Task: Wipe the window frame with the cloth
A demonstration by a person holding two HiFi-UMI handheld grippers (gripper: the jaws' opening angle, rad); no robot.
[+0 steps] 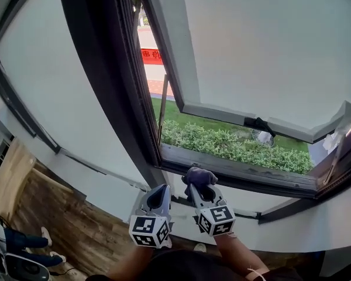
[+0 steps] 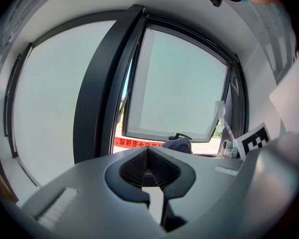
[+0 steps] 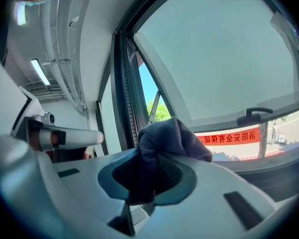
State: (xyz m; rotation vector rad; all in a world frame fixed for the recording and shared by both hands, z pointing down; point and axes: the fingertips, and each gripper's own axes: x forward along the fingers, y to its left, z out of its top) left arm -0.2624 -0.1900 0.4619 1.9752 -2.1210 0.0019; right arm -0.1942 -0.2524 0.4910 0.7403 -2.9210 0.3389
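My right gripper (image 1: 200, 184) is shut on a bunched dark grey cloth (image 1: 199, 176), held just below the dark lower window frame (image 1: 240, 171). In the right gripper view the cloth (image 3: 169, 141) bulges out of the jaws of the right gripper (image 3: 152, 171), in front of the open sash and its black handle (image 3: 258, 114). My left gripper (image 1: 158, 199) hangs shut and empty beside the right one, lower left of the cloth. Seen from the left gripper view, the left gripper (image 2: 147, 158) has its jaws together, with the cloth (image 2: 178, 144) beyond.
The sash (image 1: 245, 57) is swung outward, with a black handle (image 1: 258, 124) on its bottom rail. A thick dark mullion (image 1: 111, 81) runs up on the left. Hedge and grass lie outside (image 1: 234, 145). White wall sits under the sill; wooden floor (image 1: 76, 227) lies lower left.
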